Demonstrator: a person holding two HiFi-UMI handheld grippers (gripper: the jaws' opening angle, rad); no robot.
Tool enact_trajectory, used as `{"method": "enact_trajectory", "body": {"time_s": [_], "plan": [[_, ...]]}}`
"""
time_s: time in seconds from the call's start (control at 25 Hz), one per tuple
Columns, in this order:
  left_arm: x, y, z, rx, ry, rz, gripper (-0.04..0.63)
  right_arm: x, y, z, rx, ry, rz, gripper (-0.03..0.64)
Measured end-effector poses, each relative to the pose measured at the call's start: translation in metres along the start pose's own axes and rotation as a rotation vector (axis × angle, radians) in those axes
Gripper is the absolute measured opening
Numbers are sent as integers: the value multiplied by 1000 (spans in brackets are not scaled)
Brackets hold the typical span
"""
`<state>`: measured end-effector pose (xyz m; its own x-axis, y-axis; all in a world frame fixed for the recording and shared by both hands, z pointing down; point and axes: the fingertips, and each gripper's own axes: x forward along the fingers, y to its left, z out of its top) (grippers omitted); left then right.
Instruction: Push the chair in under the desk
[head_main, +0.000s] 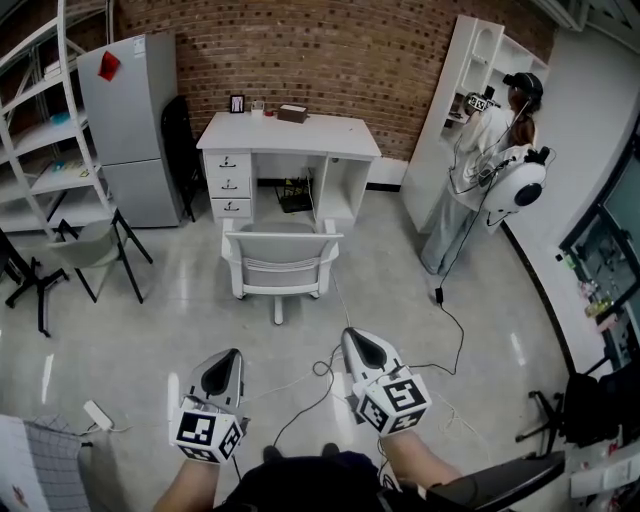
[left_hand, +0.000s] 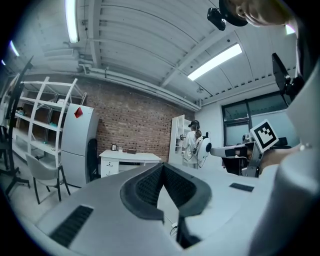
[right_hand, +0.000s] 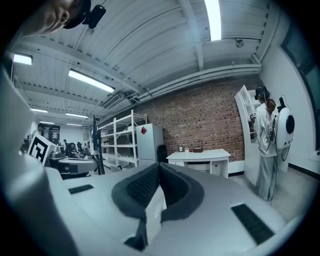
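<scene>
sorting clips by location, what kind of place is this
Probably an office or lab workspace rather than a home: a white desk with drawers and a chair in front of it, a grey fridge, and open white shelves, all along a brick wall.

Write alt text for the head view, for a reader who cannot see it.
A white chair stands pulled out from a white desk against a brick wall, its back toward the viewer. The left gripper and right gripper, both shut and empty, point at it from the foreground, not touching. A fridge stands left of the desk, a person at right.
</scene>
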<state>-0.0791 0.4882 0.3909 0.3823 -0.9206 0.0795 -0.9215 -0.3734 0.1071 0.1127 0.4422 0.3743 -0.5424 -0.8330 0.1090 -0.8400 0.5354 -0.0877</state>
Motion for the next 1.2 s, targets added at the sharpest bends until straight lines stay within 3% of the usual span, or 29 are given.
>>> {"method": "enact_trajectory", "body": {"time_s": [0.44, 0.72, 1.2], "plan": [[6, 38, -8, -29, 4, -11, 8, 34, 37, 0, -54, 14, 48, 8], [43, 59, 1, 18, 6, -1, 8, 81, 8, -3, -29, 4, 49, 8], [143, 102, 2, 29, 65, 61, 8, 171, -65, 4, -41, 20, 62, 9]]}}
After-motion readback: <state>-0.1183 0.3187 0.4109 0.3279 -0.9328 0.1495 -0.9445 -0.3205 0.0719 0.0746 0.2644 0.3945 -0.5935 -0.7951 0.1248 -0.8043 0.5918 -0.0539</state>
